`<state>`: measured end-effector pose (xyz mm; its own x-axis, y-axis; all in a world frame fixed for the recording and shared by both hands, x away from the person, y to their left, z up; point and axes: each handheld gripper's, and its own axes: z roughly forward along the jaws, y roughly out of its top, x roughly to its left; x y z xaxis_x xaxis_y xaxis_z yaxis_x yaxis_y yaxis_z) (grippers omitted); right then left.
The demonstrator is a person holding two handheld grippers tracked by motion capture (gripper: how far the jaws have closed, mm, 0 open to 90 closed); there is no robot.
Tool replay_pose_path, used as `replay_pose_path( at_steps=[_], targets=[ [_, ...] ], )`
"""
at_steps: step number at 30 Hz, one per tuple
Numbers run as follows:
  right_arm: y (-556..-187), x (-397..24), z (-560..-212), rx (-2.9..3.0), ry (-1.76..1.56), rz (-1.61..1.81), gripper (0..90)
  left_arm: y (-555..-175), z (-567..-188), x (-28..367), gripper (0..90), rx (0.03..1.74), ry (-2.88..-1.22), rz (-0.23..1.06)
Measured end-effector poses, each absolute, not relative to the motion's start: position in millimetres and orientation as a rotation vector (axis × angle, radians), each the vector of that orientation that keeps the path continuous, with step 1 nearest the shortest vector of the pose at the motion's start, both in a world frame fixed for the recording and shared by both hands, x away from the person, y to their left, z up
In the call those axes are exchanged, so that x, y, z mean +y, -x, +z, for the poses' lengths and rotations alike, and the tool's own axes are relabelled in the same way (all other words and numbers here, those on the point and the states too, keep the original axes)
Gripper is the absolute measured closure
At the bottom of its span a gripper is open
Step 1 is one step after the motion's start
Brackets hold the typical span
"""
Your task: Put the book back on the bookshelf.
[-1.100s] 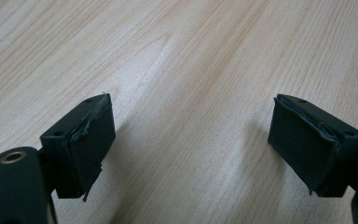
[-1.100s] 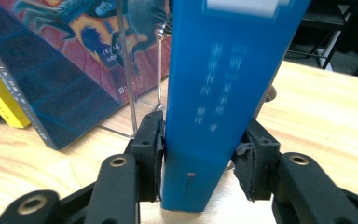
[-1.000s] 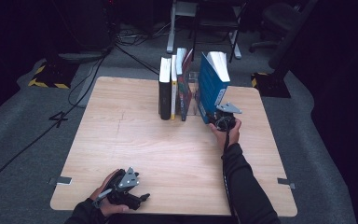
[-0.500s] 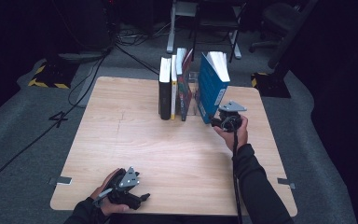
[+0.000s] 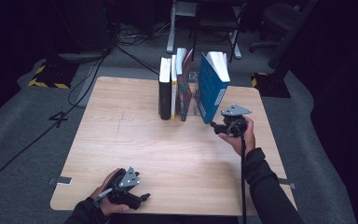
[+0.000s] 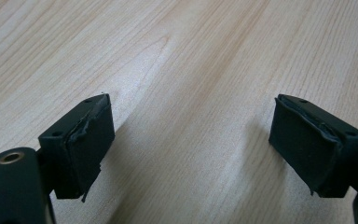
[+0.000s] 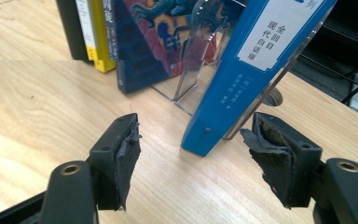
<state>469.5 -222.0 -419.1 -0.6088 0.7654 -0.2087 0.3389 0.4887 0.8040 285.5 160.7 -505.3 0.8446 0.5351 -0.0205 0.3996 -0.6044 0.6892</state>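
1. You're working in a dark room with a grey carpeted floor (image 5: 23, 121), cables trailing across it behind the table.
2. Your light wooden table (image 5: 135, 140) takes the middle of the high view, its grain running bare under both of your hands.
3. At the far edge stands the row of books: a black book (image 5: 164, 91), a yellow-spined book (image 5: 173, 88) touching it, then a dark illustrated book (image 5: 185, 88) right beside those.
4. The blue book (image 5: 210, 88) is the one you're on: it sits at the right end of the row, apart from the others and tilted, its top leaning to the right. In the right gripper view its lower corner rests on the table (image 7: 205, 140).
5. A clear acrylic bookend (image 7: 200, 56) stands between the illustrated book and the blue book.
6. Your right gripper (image 5: 219, 127) is just in front of the blue book's near bottom corner. Its jaws have just been opening, and now they stand wide with the book's corner beyond their tips, the pads touching nothing.
7. Your left gripper (image 5: 142, 198) lies near the table's front edge, well apart from the books. Its jaws gape wide over bare wood, nothing between them.
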Motion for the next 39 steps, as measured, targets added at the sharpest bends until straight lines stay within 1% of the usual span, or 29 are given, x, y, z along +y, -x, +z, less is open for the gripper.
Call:
replay_pose_path(
  at_steps=[5, 16, 39],
  targets=[
    [-462, -225, -415, 2.224, -0.881, 1.0, 31.7, -286, -505, 161, 14.1, 0.677, -2.297, 0.244],
    [-440, -231, -410, 2.271, -0.803, 0.965, 32.2, -286, -505, 161, 14.1, 0.676, -2.297, 0.243],
    [-393, -260, -418, 2.335, -0.72, 0.92, 32.4, -286, -505, 160, 14.2, 0.681, -2.294, 0.245]
  ],
)
